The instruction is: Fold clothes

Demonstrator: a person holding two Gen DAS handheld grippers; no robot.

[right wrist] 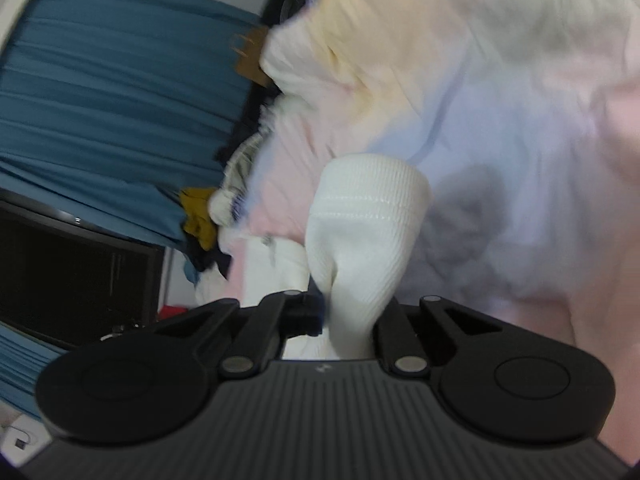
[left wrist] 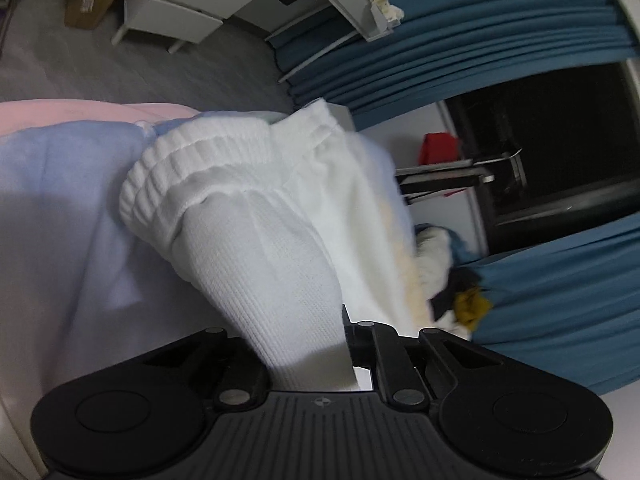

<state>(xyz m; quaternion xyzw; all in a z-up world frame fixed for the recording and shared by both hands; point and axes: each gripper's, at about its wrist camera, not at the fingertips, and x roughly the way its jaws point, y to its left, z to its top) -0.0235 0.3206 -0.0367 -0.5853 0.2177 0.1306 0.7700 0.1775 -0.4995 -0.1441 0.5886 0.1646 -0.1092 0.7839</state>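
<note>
Support surface hidden under pastel tie-dye garment (left wrist: 60, 200), spread in pink and pale-blue patches. Heap of mixed clothes (left wrist: 460, 280) at far edge.

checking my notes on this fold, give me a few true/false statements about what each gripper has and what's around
1. The left gripper is clamped on white ribbed fabric. True.
2. The right gripper is empty and wide open. False: it pinches a white ribbed cuff.
3. The curtains are red. False: they are blue.
4. A mustard-yellow garment lies in the clothes pile near the curtains. True.
5. The garment is pastel, with pink, blue and yellow areas. True.
</note>
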